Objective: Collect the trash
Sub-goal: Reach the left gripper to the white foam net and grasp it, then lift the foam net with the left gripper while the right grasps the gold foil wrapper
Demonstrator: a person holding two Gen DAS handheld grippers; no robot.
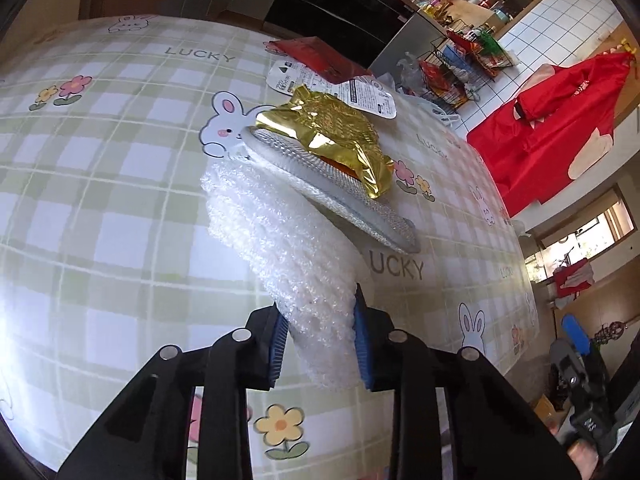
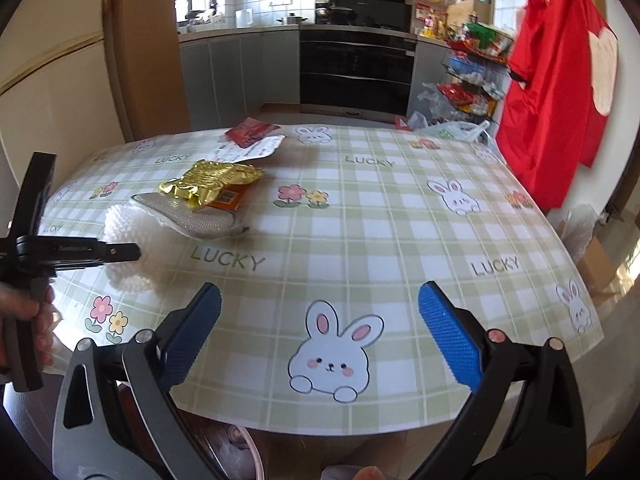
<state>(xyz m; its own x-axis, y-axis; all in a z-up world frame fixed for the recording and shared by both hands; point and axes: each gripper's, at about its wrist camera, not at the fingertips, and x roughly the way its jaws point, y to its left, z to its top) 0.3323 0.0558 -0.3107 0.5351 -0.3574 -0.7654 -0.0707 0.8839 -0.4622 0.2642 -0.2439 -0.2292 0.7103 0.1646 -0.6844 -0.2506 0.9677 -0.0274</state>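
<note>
Now the left gripper (image 1: 320, 344) pinches the white bubble wrap (image 1: 280, 240) just beside the gold wrapper (image 1: 332, 128) on the table (image 1: 100, 200); right gripper (image 2: 320, 336) gapes wide, empty.

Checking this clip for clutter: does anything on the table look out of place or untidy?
Yes. Wrappers lie in a loose heap: a crumpled gold wrapper on a grey pad, with a white label and a red packet behind. The left gripper has its jaws shut on white bubble wrap.
</note>
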